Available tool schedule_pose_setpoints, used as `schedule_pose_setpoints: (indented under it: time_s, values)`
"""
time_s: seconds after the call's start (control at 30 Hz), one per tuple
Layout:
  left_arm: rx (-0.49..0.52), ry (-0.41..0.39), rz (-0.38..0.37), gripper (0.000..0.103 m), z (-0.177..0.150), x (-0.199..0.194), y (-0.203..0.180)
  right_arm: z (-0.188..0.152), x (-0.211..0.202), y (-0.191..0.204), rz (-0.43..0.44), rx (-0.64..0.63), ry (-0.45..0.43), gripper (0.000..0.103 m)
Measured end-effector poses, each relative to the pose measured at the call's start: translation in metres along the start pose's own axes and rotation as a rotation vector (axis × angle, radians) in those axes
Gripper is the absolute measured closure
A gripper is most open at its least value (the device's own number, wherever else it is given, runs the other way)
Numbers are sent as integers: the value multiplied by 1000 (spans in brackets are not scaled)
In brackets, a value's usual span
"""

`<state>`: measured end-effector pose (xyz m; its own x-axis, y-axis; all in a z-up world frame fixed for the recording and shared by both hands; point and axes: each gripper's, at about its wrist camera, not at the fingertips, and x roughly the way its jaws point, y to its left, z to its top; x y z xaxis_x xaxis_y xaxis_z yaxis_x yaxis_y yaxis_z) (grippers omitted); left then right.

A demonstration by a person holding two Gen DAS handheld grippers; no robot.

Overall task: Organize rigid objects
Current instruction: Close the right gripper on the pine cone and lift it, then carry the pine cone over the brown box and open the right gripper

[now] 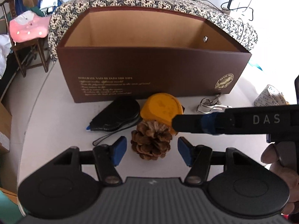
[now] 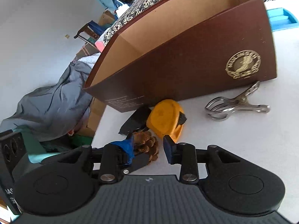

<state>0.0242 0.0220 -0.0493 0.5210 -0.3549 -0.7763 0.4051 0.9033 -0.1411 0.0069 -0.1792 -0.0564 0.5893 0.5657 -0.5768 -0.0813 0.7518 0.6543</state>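
A brown pinecone (image 1: 151,141) stands on the white table (image 1: 56,112), between the blue pads of my left gripper (image 1: 151,151). That gripper is open, with a gap on each side of the cone. My right gripper (image 1: 176,124) reaches in from the right, its tip just right of the cone and in front of a yellow tape measure (image 1: 160,108). In the right wrist view the right gripper (image 2: 148,148) is open and the pinecone (image 2: 147,145) shows between its fingers, close to the left pad. An open, empty brown box (image 1: 155,71) stands behind.
A black pouch (image 1: 119,113) with a cord lies left of the tape measure. A metal clip (image 2: 233,104) lies at the box's right corner. A printed roll (image 1: 271,95) sits far right, a blue tray (image 2: 282,18) behind the box. The table edge curves at the left.
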Motion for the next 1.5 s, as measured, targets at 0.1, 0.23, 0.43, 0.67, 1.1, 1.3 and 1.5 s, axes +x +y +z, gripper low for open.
schedule_pose_setpoints:
  time_s: [0.1,0.23,0.43,0.67,1.1,1.3,1.5]
  values:
    - [-17,23,-2,41,-1,6,3,0,6,2,5,-5,25,85]
    - [-32,25,4,46,-1,9,8,-2,14,3,5,4,56,83]
    - [-47,26,-13,56,-3,12,12,-3,18,1,40,35,70,81]
    - [-40,17,-27,57,-8,8,12,-5,10,-3,71,34,84,84]
    - [95,-214,-68,57,39,-52,-23,32,-62,45,81,-215,-183,86]
    - [151,-308,-37,57,95,-52,-24,89,-49,59,63,-279,-257,87]
    - [115,-232,-15,57,148,-10,-1,139,0,49,33,-227,-191,88]
